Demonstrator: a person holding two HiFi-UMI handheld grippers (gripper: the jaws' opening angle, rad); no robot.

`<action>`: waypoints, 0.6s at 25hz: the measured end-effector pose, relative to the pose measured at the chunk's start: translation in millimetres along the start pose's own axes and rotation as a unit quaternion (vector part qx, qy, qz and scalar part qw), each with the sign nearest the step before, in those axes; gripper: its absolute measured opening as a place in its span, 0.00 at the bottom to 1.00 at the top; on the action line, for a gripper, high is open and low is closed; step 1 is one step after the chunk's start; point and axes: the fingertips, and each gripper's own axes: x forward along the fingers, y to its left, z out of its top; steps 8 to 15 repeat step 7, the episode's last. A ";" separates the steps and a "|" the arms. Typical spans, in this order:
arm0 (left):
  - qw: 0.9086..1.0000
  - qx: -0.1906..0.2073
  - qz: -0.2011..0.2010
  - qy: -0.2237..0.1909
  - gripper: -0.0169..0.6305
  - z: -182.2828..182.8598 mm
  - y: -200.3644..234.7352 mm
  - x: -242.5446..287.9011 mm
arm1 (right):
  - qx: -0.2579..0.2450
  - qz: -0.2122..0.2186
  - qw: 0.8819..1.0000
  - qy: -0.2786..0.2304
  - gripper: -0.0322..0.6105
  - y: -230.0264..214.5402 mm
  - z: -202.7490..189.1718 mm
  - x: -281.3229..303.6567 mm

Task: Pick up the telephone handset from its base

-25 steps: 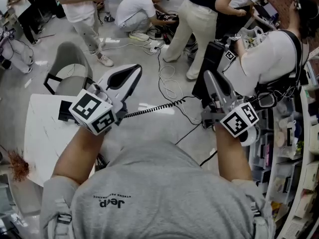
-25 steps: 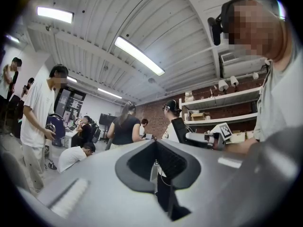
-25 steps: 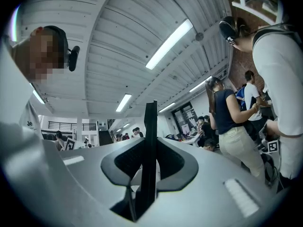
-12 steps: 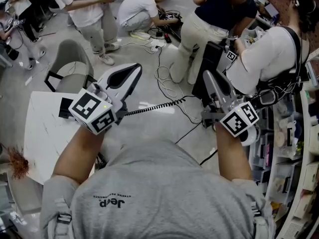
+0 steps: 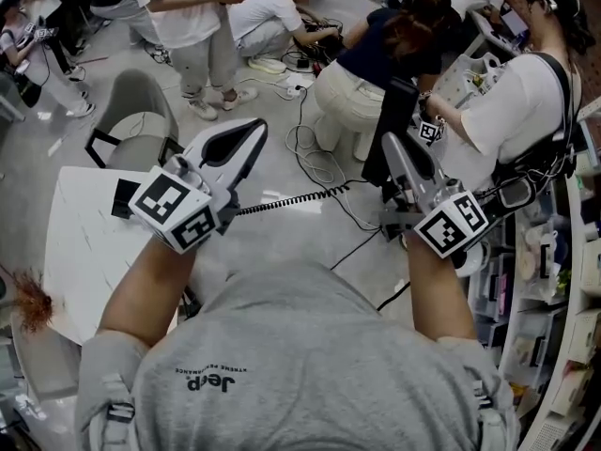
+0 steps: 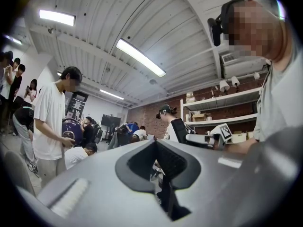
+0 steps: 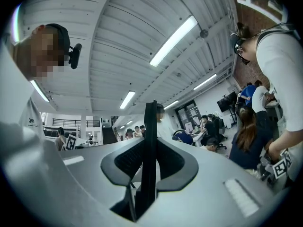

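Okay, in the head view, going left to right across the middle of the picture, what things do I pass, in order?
white table → left gripper → coiled cord → right gripper → shelf unit

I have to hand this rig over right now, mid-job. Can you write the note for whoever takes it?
Left gripper: raised and about level, jaws close together on a dark narrow piece low between them. The coiled cord runs from there toward the right gripper.
Right gripper: raised, shut on a thin black slab standing edge-on between its jaws.
Job's things: both are held in the air beside the white table. I can't tell which is the handset and which the base.
Done: apparently lifted off the table.
Left: confirm the handset is separated from its base.
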 end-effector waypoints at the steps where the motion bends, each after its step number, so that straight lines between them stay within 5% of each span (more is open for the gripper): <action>1: 1.000 0.000 0.001 -0.001 0.12 -0.6 1.0 -1.3 | -0.001 0.001 1.000 0.001 0.17 0.9 -1.1 1.0; 15: 1.000 -0.001 0.002 0.000 0.12 1.7 4.1 -1.0 | 0.000 0.004 1.000 0.006 0.17 1.3 -1.0 7.9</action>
